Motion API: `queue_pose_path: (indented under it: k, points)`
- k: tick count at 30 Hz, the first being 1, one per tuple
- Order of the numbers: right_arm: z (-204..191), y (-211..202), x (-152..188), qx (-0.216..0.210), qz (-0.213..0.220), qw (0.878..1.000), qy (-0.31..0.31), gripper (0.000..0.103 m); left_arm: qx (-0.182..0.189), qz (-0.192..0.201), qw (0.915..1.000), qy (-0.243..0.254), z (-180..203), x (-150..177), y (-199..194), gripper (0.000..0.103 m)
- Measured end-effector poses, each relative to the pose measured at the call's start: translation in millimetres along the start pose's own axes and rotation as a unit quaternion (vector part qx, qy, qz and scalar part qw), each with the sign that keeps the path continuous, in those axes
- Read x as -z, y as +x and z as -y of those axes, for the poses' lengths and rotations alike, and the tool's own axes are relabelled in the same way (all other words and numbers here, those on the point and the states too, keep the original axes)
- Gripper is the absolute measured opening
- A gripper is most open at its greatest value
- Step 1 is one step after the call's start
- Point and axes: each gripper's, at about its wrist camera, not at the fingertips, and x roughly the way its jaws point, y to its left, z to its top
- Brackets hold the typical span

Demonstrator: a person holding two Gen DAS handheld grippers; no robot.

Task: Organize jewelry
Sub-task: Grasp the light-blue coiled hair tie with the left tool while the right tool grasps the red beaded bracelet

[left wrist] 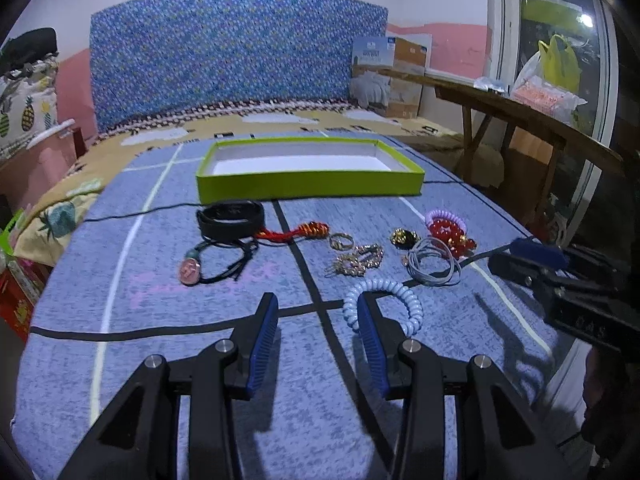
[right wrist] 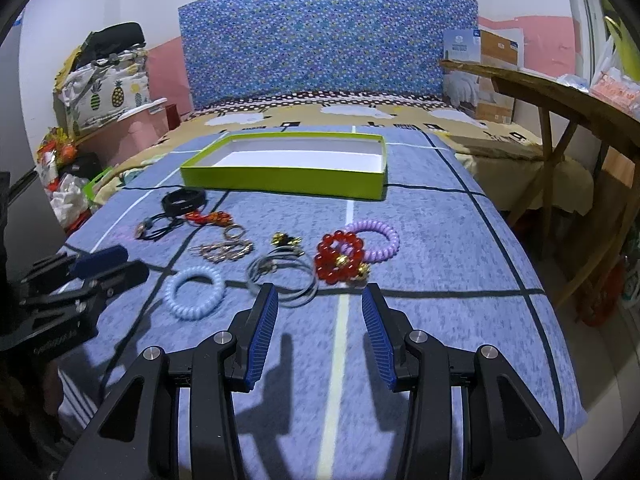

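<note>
On the bed's blue cover [right wrist: 440,248], jewelry lies loose before the empty green box [right wrist: 288,178]. Left gripper [left wrist: 318,314], jaws open, hides part of the pale coil band [left wrist: 400,300]. Small gold pieces [left wrist: 358,260] blur together. Right gripper [right wrist: 320,304], jaws open, holds nothing.

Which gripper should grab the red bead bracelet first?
Right, probably. The right gripper is open, with the red bead bracelet just ahead of its fingertips. The left gripper is open beside the pale blue coil hair tie, farther off.
</note>
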Motion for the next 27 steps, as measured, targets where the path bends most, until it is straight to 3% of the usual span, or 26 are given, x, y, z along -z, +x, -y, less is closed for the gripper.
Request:
queue_pose_path:
  k: [7,14,19,23,26,27]
  points:
    - [17.8,28.0,-11.4,0.005,-0.032,0.999,0.015,0.045,0.021,-0.033,0.9992,0.006,7.6,-2.0,16.7,0.043]
    - [22.0,51.2,-22.2,-0.006,-0.073,0.997,0.008,0.045,0.016,-0.066,0.9973,0.027,17.1,-4.9,30.2,0.042]
    - [23.1,63.8,-28.2,-0.019,-0.095,0.995,0.01,0.045,0.014,-0.077,0.996,0.044,22.2,-7.8,33.2,0.015]
    - [24.3,70.0,-32.4,-0.027,-0.104,0.994,0.012,0.045,0.018,-0.079,0.9957,0.046,20.2,-8.3,32.9,0.011]
    - [25.3,69.9,-32.4,-0.031,-0.105,0.994,0.013,0.034,0.022,-0.08,0.9957,0.04,17.4,-9.2,32.3,0.01]
    - [25.4,69.3,-31.6,-0.031,-0.106,0.994,0.014,0.025,0.023,-0.08,0.9958,0.038,16.6,-9.2,31.9,0.01]
